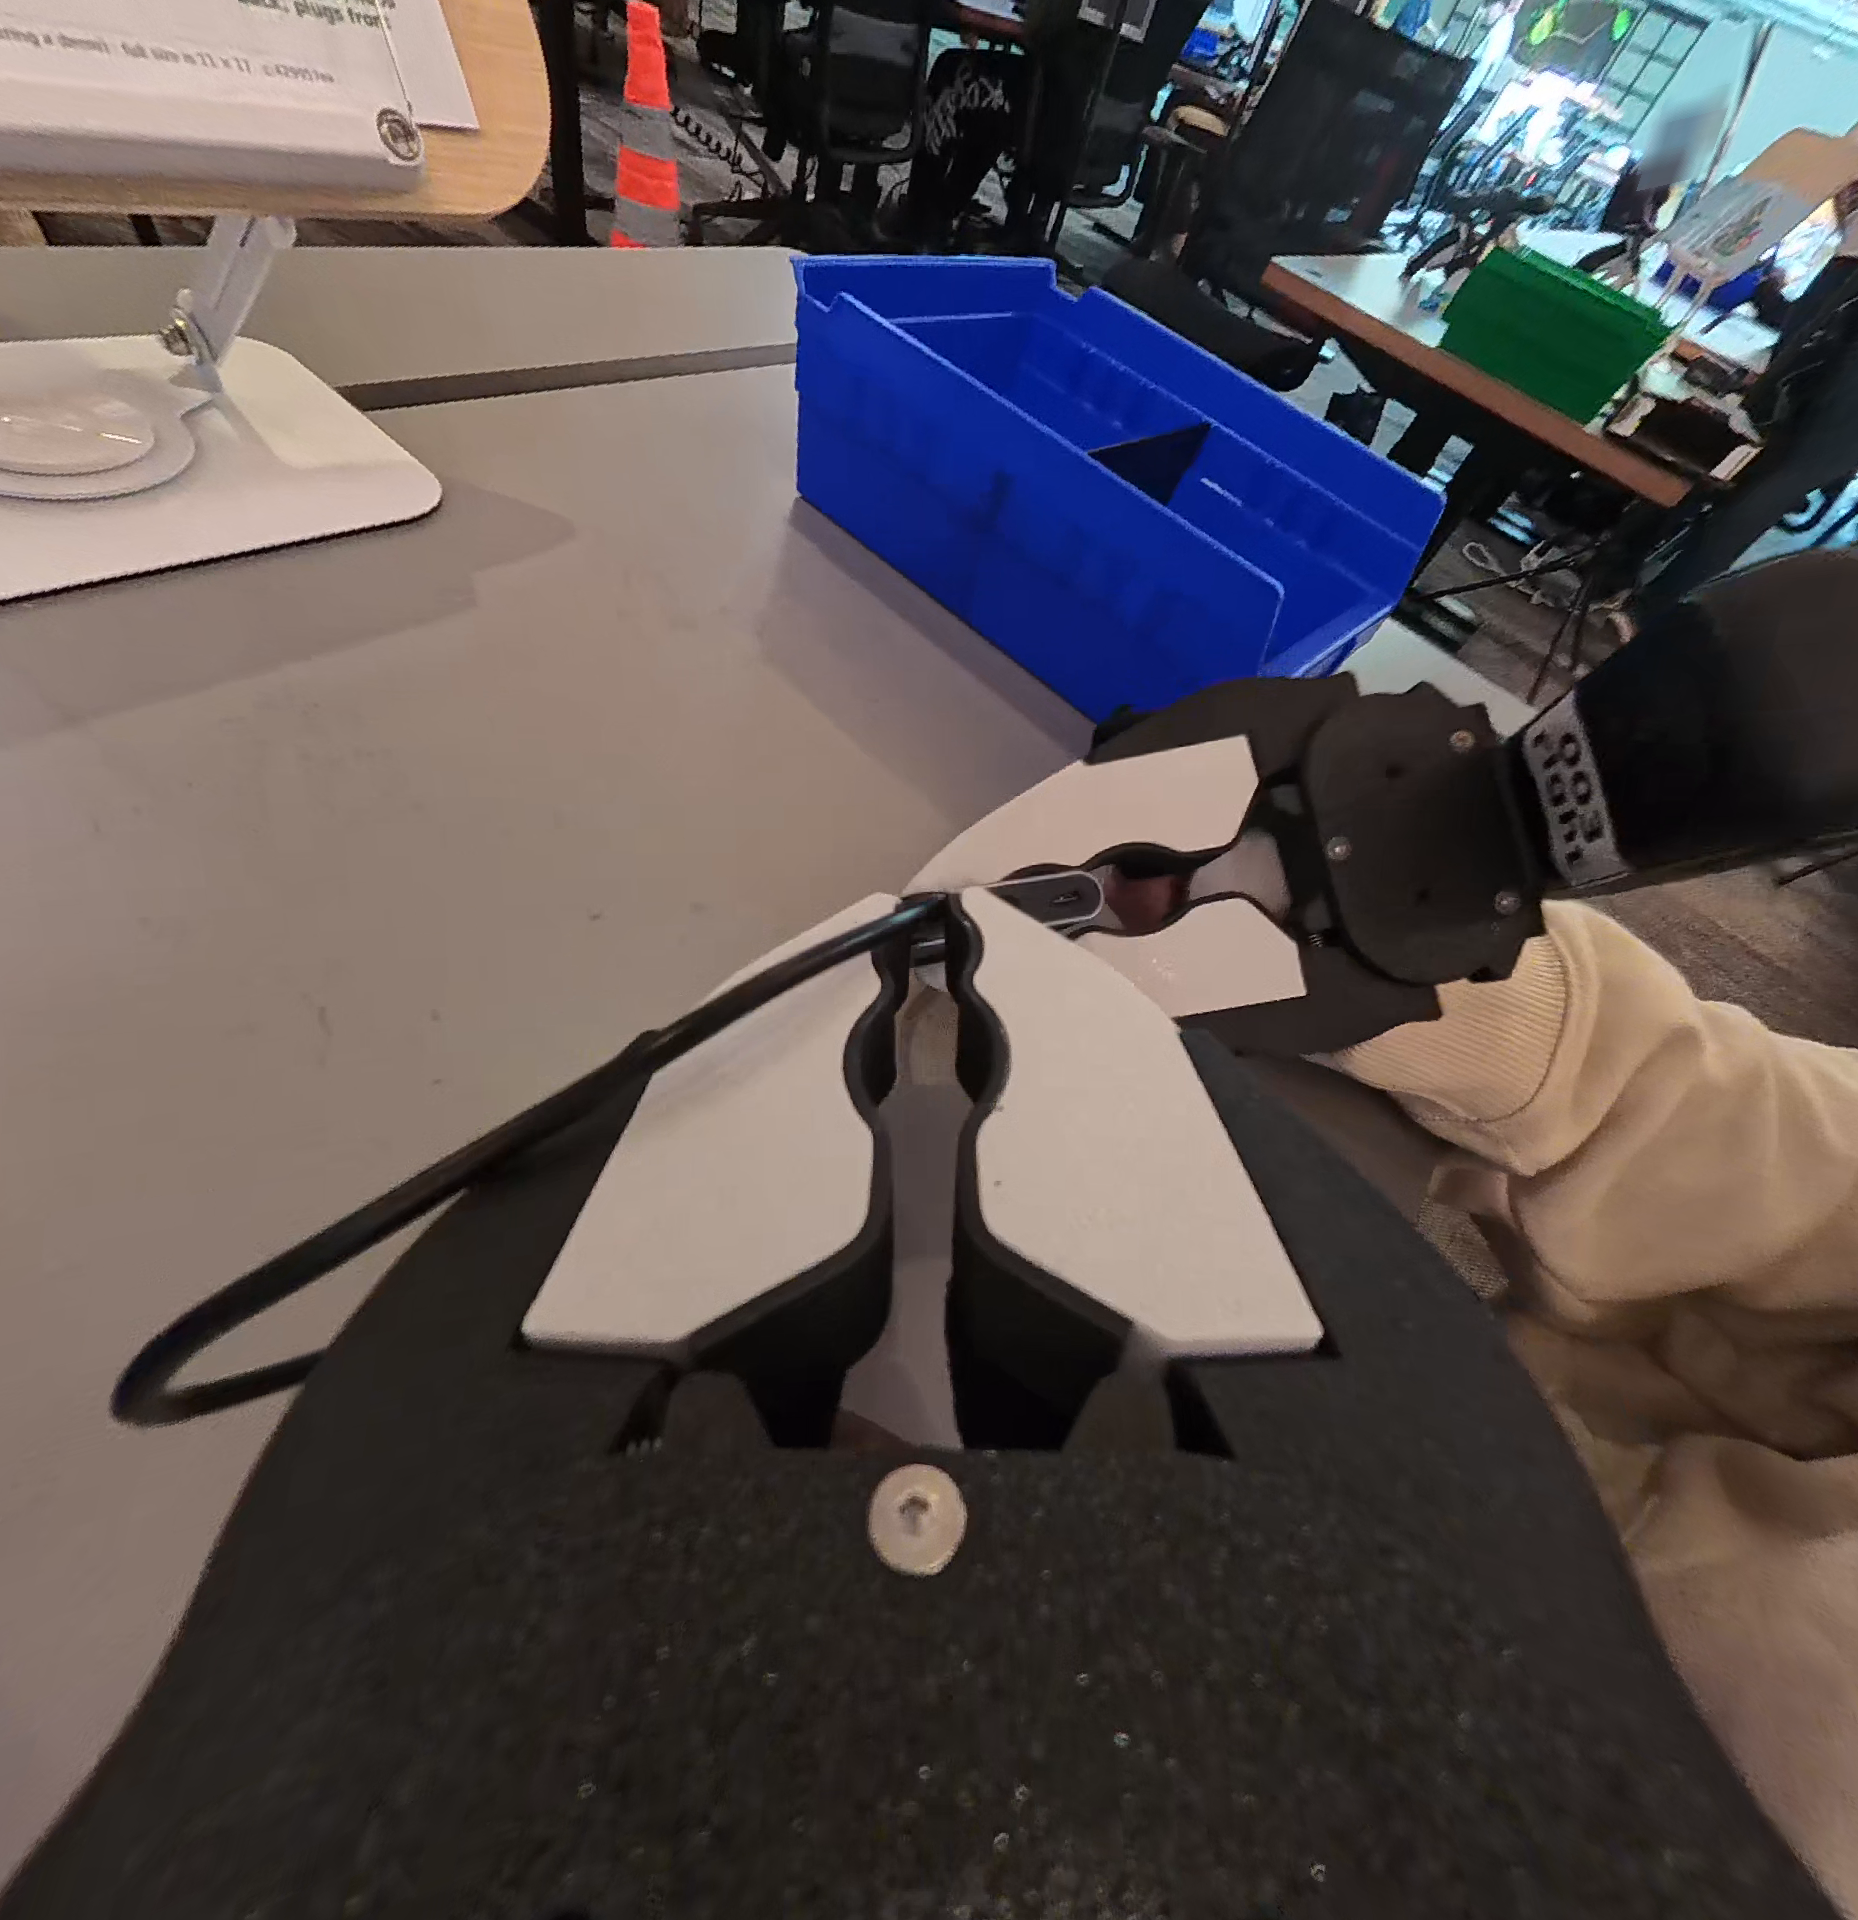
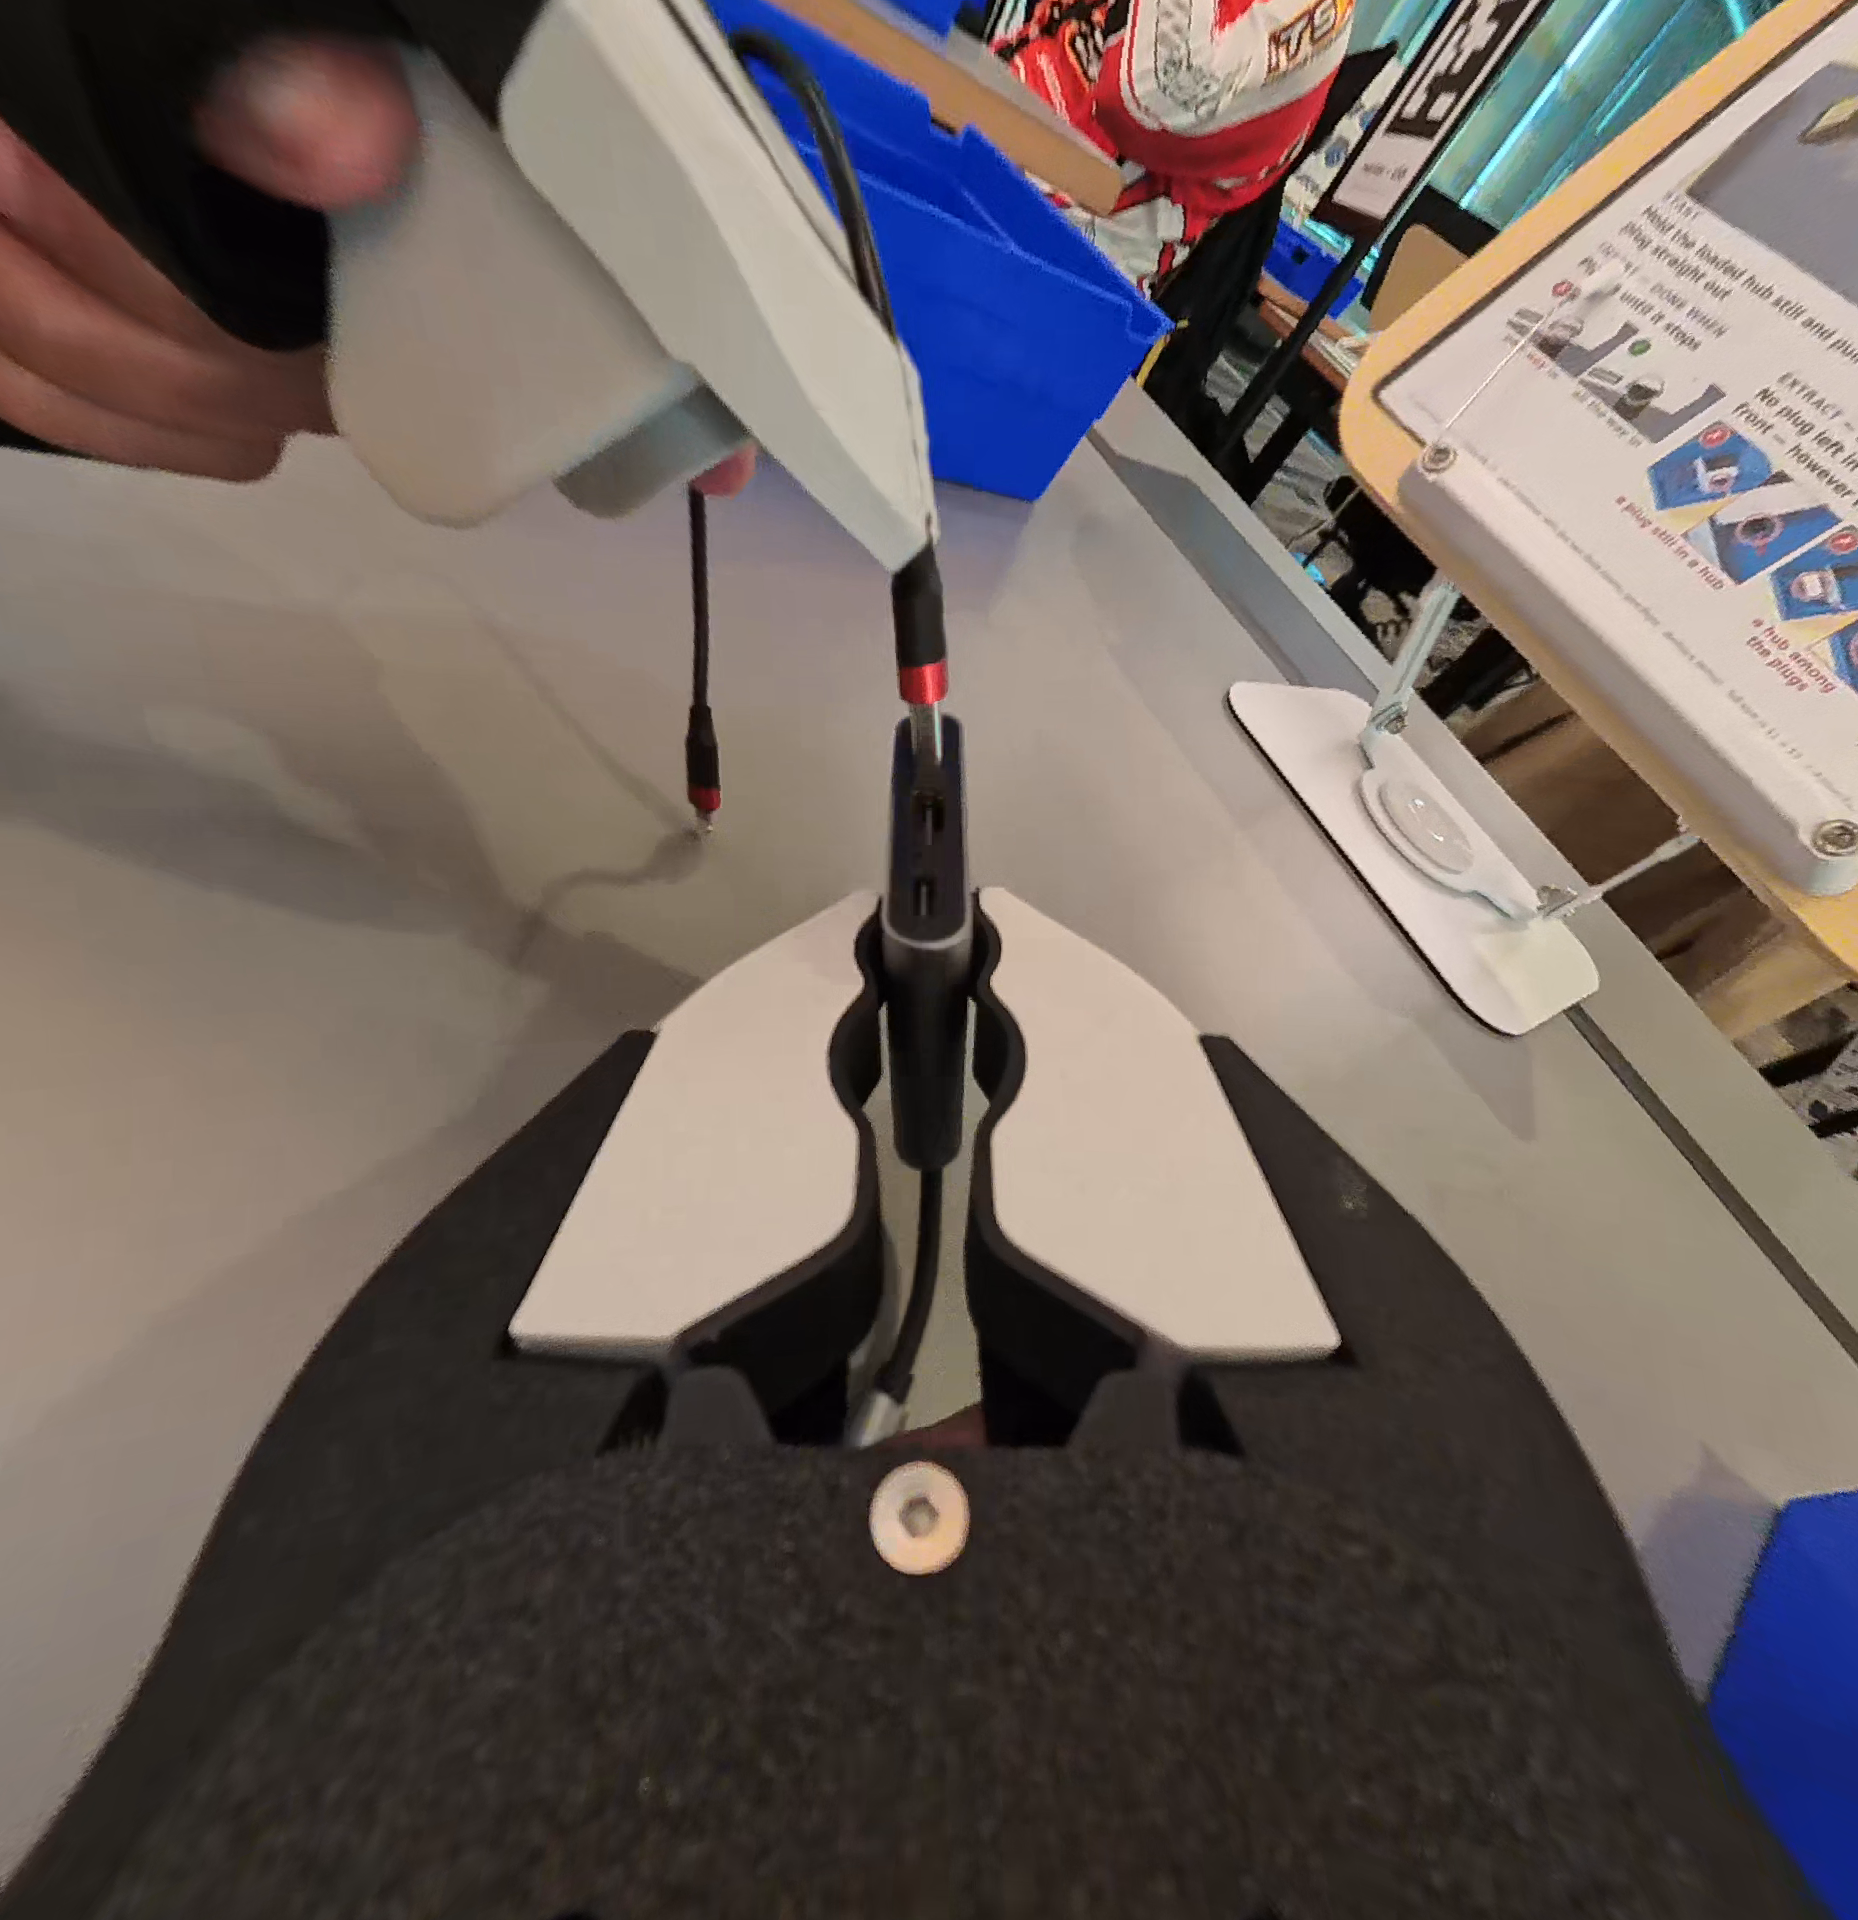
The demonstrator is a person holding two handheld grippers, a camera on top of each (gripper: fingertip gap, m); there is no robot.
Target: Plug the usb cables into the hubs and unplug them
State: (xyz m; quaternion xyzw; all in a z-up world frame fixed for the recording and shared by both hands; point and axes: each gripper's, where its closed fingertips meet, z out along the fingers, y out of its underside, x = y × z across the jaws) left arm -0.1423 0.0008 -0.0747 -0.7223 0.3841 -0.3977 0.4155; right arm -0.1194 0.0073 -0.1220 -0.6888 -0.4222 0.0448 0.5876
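your right gripper (image 2: pixel 925 935) is clamped nearly shut on the hub (image 2: pixel 930 914), a slim dark stick held upright between the fingers with its ports facing you and its own lead trailing back down between the jaws. just past it, your left gripper (image 1: pixel 940 925) is pinched tight on the cable (image 1: pixel 489 1153), right behind the plug (image 2: pixel 923 681) with the red ring. from the right wrist view the metal tip of that plug sits at the far end of the hub, touching or just inside the end port, but a strip of bare metal shows between the red ring and the hub. so i'd say it's partway at best, not seated. the blur makes it hard to tell if it's going in or coming out.

the two ports on the hub's face look empty. the cable's other end (image 2: pixel 704 769), also red-ringed, dangles to the left over the table (image 1: pixel 385 831), plugged into nothing.

further out, the blue bin (image 1: pixel 1060 520) sits at the far side of the table, and the one compartment you can see into looks empty. the instruction stand (image 2: pixel 1424 831) is off to the right.

my guess: you're early on. at most one plug is on the go, and the rest of the plugging and unplugging is still to do. keep the plug square to the port.
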